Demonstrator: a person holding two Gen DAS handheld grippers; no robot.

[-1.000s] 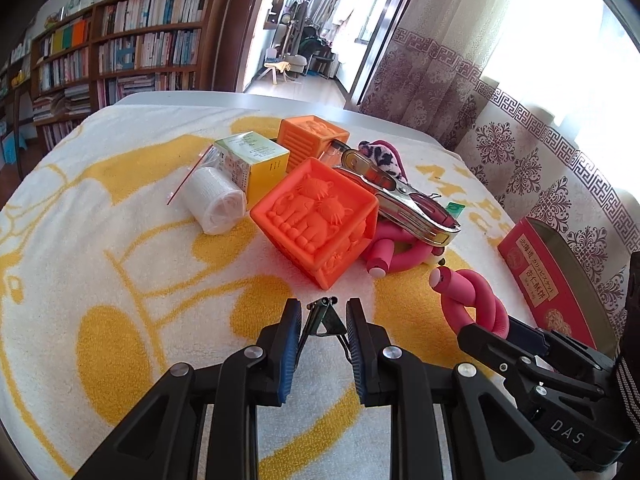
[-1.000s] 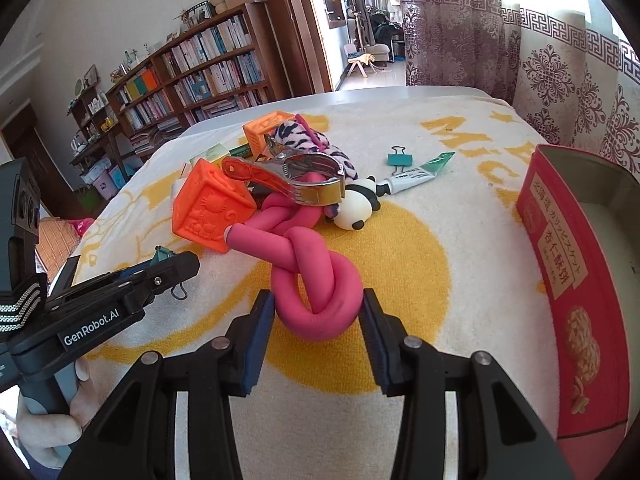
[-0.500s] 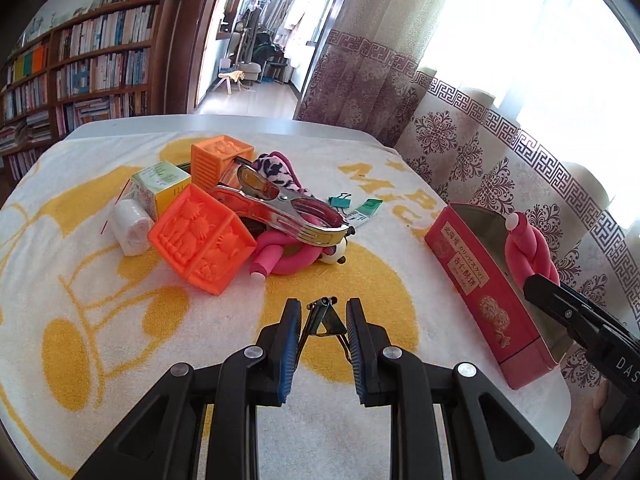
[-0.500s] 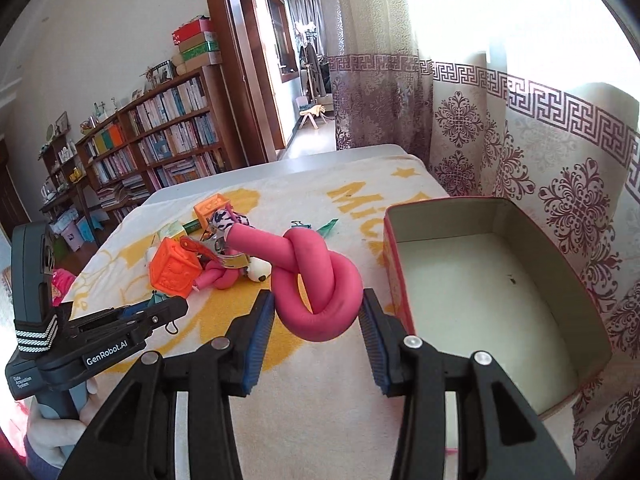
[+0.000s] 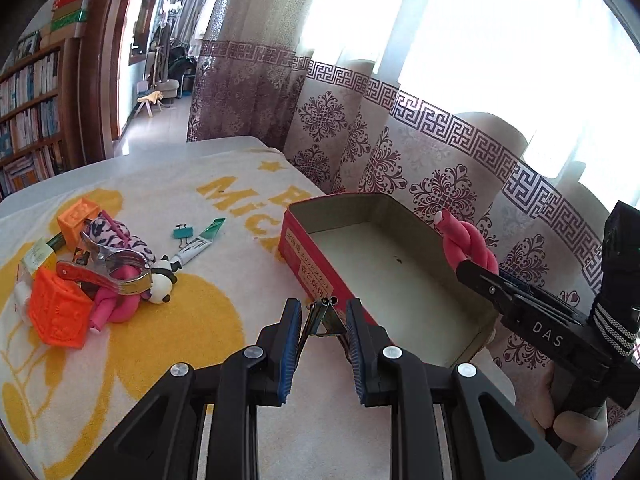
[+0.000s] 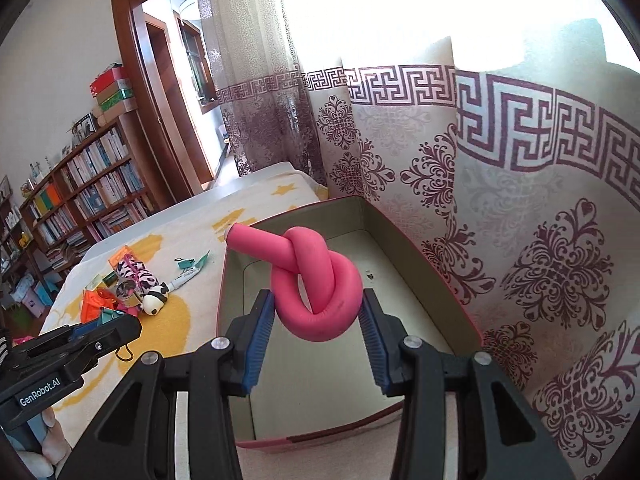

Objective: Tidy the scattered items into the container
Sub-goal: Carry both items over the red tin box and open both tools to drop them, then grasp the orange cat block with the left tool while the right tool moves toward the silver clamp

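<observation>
My right gripper (image 6: pixel 318 316) is shut on a knotted pink foam tube (image 6: pixel 316 276) and holds it above the open red tin box (image 6: pixel 424 256); the tube (image 5: pixel 468 240) also shows over the box (image 5: pixel 304 256) in the left wrist view. My left gripper (image 5: pixel 322 316) is shut on a small black binder clip (image 5: pixel 322 314) just above the box's near left wall. The box interior looks bare apart from a few crumbs.
A pile lies on the yellow-and-white towel (image 5: pixel 192 320) to the left: orange cubes (image 5: pixel 56 312), a metal clamp (image 5: pixel 108 272), a panda toy (image 5: pixel 162 280), a second pink tube (image 5: pixel 116 308), a teal binder clip (image 5: pixel 184 233), a tube of paste (image 5: pixel 200 242). Patterned curtains (image 5: pixel 400 160) hang behind the box.
Both grippers have swung right from the pile to the box. The pink tube has been carried over the box's opening; the left gripper with its clip now sits at the box wall.
</observation>
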